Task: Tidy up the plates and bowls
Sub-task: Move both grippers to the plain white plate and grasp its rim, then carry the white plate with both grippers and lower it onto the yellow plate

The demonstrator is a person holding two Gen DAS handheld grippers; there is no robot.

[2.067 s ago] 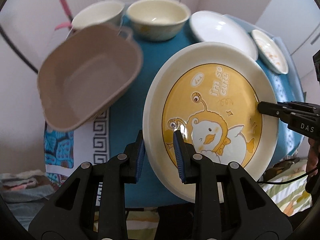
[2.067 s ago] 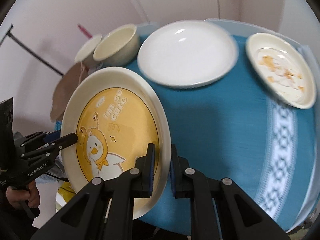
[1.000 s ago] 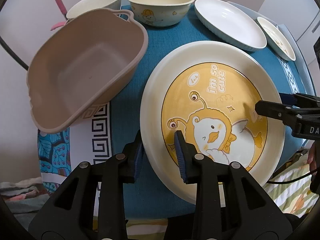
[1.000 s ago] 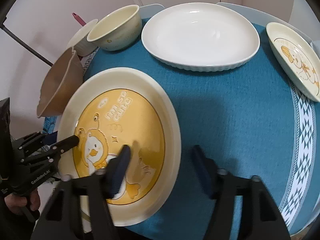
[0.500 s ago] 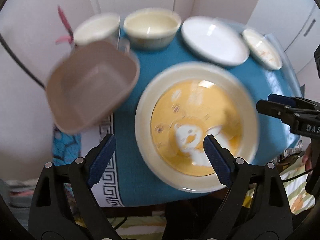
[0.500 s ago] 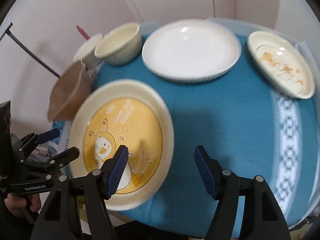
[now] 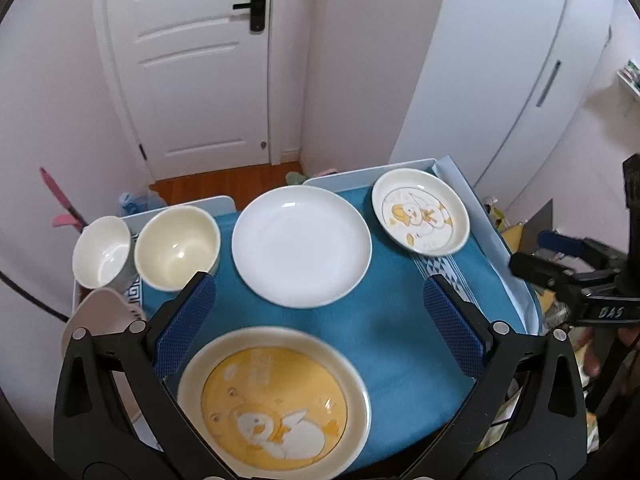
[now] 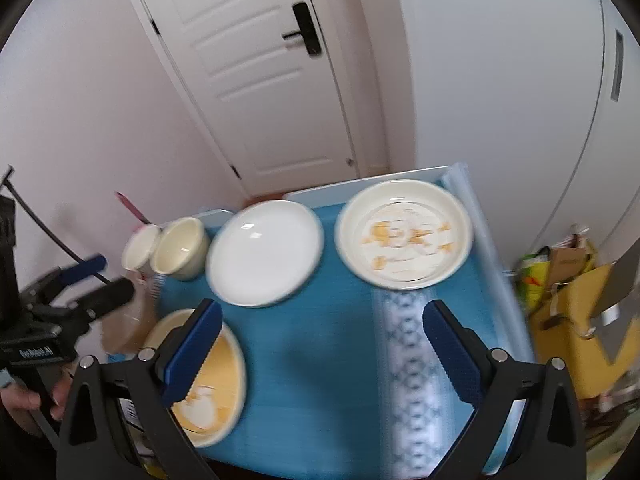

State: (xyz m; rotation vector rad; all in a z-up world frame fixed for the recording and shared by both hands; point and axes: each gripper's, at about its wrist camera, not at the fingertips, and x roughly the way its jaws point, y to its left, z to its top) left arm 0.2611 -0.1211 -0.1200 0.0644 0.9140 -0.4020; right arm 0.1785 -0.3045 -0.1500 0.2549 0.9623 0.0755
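Note:
A large yellow duck plate (image 7: pixel 274 398) lies flat on the blue tablecloth (image 7: pixel 392 344) at the near edge; it also shows in the right wrist view (image 8: pixel 208 388). Behind it sit a plain white plate (image 7: pixel 301 246), a small duck plate (image 7: pixel 420 218), a cream bowl (image 7: pixel 177 248) and a white bowl (image 7: pixel 102 252). My left gripper (image 7: pixel 320 324) is open and empty, raised above the table. My right gripper (image 8: pixel 320 344) is open and empty, also raised; it shows at the right edge of the left wrist view (image 7: pixel 560 260).
A beige plastic basin (image 7: pixel 94 314) hangs at the table's left edge. A white door (image 7: pixel 192 64) and wardrobe (image 7: pixel 520 80) stand behind. Cardboard and bags (image 8: pixel 568 292) lie on the floor to the right. A pink handle (image 7: pixel 60 200) leans at the far left.
Both grippers let go of the yellow duck plate, which now lies on the table. Both opened wide and pulled up and back from the table.

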